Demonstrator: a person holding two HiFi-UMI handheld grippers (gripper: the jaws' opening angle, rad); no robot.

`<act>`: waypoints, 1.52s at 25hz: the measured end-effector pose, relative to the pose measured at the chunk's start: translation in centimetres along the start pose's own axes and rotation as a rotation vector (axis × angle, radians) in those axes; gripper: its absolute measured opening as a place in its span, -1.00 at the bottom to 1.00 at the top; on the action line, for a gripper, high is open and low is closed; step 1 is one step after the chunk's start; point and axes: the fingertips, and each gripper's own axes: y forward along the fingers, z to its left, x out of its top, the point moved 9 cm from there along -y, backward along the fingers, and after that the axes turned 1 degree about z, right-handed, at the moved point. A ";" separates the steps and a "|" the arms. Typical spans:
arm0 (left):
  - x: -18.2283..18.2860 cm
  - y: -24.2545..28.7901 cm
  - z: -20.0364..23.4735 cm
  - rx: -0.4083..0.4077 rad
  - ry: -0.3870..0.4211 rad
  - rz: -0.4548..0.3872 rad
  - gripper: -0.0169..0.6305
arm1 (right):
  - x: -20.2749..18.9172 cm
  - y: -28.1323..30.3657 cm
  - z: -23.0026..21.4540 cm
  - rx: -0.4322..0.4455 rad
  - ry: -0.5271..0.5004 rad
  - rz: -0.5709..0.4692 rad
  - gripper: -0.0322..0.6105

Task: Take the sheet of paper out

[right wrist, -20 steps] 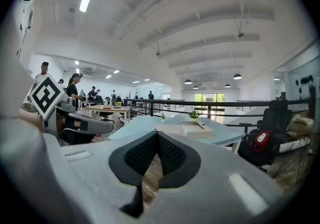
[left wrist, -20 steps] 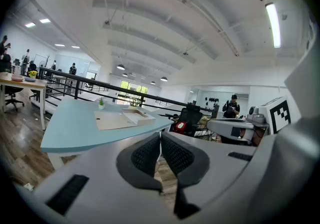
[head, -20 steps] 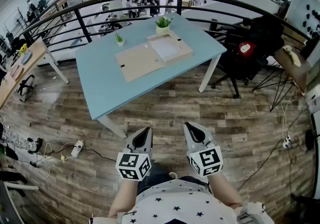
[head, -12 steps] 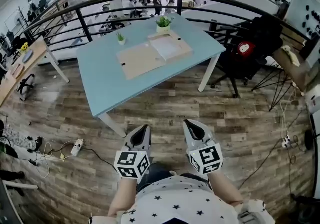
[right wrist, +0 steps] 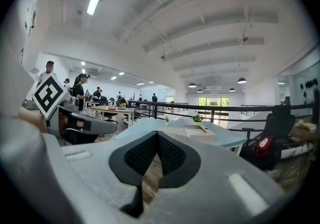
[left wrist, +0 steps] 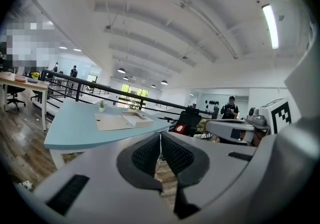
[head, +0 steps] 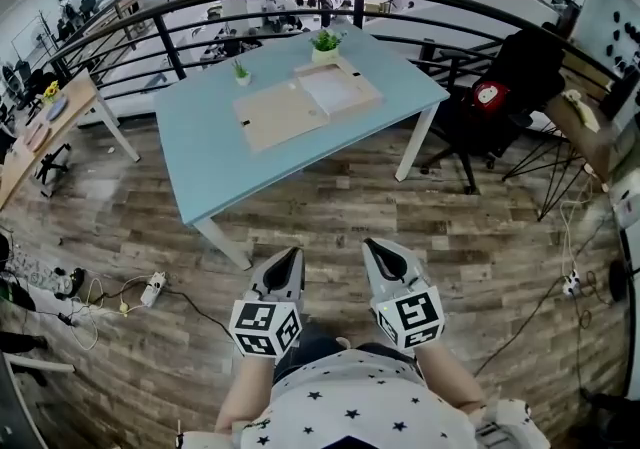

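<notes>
Both grippers have crept a little up the head view since the earlier frame, and the tabletop (head: 210, 167) has slid slightly toward the frame's top; nothing else has changed.

Left gripper (head: 288, 259): fingers (left wrist: 145, 155) pressed together, nothing between them. Only floor (head: 330, 212) shows past the closed seam in its own view.

Right gripper (head: 376, 250): fingers (right wrist: 172, 155) likewise together and empty.

Both are held side by side, close to the person's body, aimed forward and slightly down over the floor. They are well apart from the tabletop, with a stretch of bare planks between.

- On the tabletop's far half lies a flat cardboard box (head: 366, 97), already open.
- Its lid (head: 280, 115) is folded out flat to the left.
- The sheet (head: 328, 90) lies white and flat inside the box, apparently untouched.
- Two small potted plants (head: 325, 42) stand just behind the box, near the railing (head: 160, 37).

Progress, judged from this layout:
- The task proper has not begun.
- The lid being open may save one step.
- Still to do: walk up to the tabletop, open a gripper's fingers, catch an edge of the sheet and lift it clear of the box.
- A thin sheet lying flat may be hard to pinch; the second gripper could steady the box.
</notes>
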 end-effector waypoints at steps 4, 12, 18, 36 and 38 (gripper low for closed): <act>-0.5 -0.1 -1.1 -0.001 0.009 0.005 -0.94 | -0.4 -0.8 -0.4 -0.004 0.008 0.000 -0.88; -0.4 -0.1 -2.1 -0.007 0.016 0.008 -0.94 | -0.7 -1.4 -0.9 -0.008 0.059 -0.011 -0.88; -0.2 1.2 -2.2 -0.016 0.022 0.011 -0.91 | -1.1 -0.6 -2.1 -0.002 0.076 -0.003 -0.88; 2.9 12.5 2.3 -0.044 0.027 0.027 -0.61 | -0.9 8.9 -9.7 -0.006 0.104 0.018 -0.62; 3.4 14.5 3.3 -0.044 0.023 0.035 -0.61 | -0.6 10.8 -10.8 -0.011 0.104 0.017 -0.57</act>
